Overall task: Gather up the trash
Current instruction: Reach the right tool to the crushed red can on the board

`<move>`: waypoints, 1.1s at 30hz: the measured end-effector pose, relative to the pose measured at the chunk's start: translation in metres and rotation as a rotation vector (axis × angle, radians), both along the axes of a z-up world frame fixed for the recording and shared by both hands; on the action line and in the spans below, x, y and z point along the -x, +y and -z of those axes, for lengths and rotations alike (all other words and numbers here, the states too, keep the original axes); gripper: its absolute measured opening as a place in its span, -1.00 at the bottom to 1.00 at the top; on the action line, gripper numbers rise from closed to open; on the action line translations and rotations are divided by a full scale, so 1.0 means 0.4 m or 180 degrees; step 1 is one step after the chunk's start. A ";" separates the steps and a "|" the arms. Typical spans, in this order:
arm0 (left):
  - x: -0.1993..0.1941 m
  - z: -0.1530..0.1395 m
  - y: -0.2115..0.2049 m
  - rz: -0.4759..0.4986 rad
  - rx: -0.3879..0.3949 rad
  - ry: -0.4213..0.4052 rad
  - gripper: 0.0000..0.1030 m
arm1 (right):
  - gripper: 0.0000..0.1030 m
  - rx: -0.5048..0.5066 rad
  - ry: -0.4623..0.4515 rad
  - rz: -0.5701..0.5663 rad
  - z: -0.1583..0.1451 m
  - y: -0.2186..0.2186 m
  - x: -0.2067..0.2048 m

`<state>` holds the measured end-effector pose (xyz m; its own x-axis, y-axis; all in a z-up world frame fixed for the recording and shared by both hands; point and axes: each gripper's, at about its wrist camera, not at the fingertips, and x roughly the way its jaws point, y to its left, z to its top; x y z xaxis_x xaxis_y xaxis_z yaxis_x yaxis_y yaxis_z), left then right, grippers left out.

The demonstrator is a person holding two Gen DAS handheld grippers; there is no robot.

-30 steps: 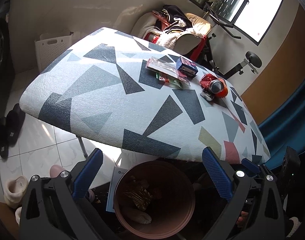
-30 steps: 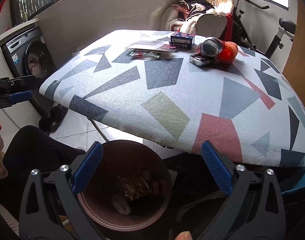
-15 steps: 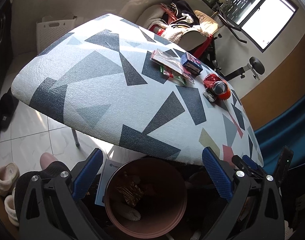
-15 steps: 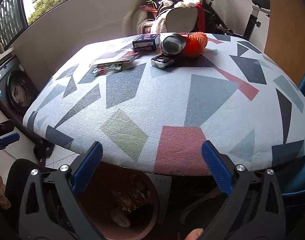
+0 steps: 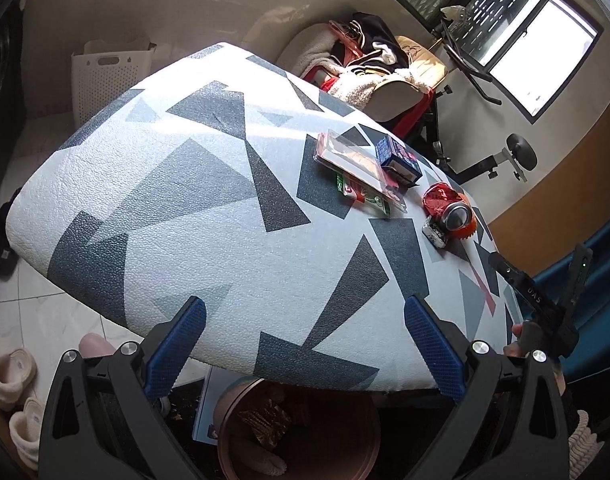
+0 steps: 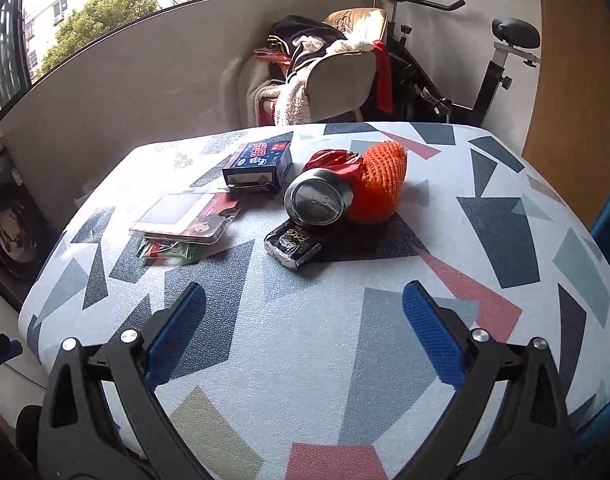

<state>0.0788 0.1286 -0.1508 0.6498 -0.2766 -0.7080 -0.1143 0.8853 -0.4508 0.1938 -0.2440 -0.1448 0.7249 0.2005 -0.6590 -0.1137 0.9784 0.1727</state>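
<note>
Trash lies at the far part of the patterned table [image 6: 305, 360]: a crushed can [image 6: 319, 198], an orange foam net [image 6: 379, 178], a red foil wrapper [image 6: 333, 158], a black wrapper [image 6: 293, 244], a blue box [image 6: 259, 162], a clear blister pack [image 6: 185, 216] over a green-red wrapper [image 6: 167, 250]. They also show in the left wrist view, with the can [image 5: 457, 216] and the box [image 5: 399, 158]. A brown bin [image 5: 297, 432] holding trash sits on the floor under the table's near edge. My left gripper [image 5: 305, 344] is open over the bin. My right gripper [image 6: 303, 334] is open above the table.
A chair piled with clothes [image 6: 329, 68] and an exercise bike [image 6: 485, 80] stand behind the table. A white laundry basket [image 5: 105, 76] is at the far left, a washing machine [image 6: 9, 232] at the left. Slippers [image 5: 13, 376] lie on the tiled floor.
Both grippers have risen from over the bin toward the table top. The right one now looks across the table at the trash; the bin has left its view.
</note>
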 end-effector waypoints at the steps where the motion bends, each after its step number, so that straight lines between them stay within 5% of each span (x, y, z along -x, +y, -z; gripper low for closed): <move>1: -0.012 -0.002 0.007 -0.0014 0.0000 -0.0023 0.88 | 0.85 -0.0054 -0.0018 0.0025 -0.003 -0.002 -0.024; 5: -0.053 -0.001 0.027 -0.0072 -0.0067 -0.0072 0.88 | 0.80 0.0052 0.0002 0.0134 0.007 0.015 -0.145; 8: -0.080 0.012 0.036 -0.0073 -0.0037 -0.0054 0.88 | 0.67 -0.0171 0.0154 0.0162 0.036 0.014 -0.217; 20: -0.119 0.060 0.034 -0.0021 -0.0045 0.0056 0.88 | 0.64 -0.0356 0.0576 0.0963 0.120 0.023 -0.354; 21: -0.118 0.059 0.034 -0.0017 -0.0042 0.0050 0.88 | 0.31 -0.0355 0.0565 0.0936 0.123 0.018 -0.354; 22: -0.117 0.058 0.034 -0.0013 -0.0036 0.0038 0.88 | 0.26 -0.0404 0.0561 0.0857 0.127 0.009 -0.350; 33: -0.125 0.056 0.020 0.0046 0.0036 0.0027 0.84 | 0.25 -0.0673 0.0230 0.0149 0.084 -0.064 -0.183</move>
<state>0.1290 0.1367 -0.1732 0.6397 -0.2938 -0.7102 -0.1054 0.8818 -0.4597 0.2671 -0.2696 -0.1786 0.6890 0.3071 -0.6564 -0.0490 0.9235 0.3805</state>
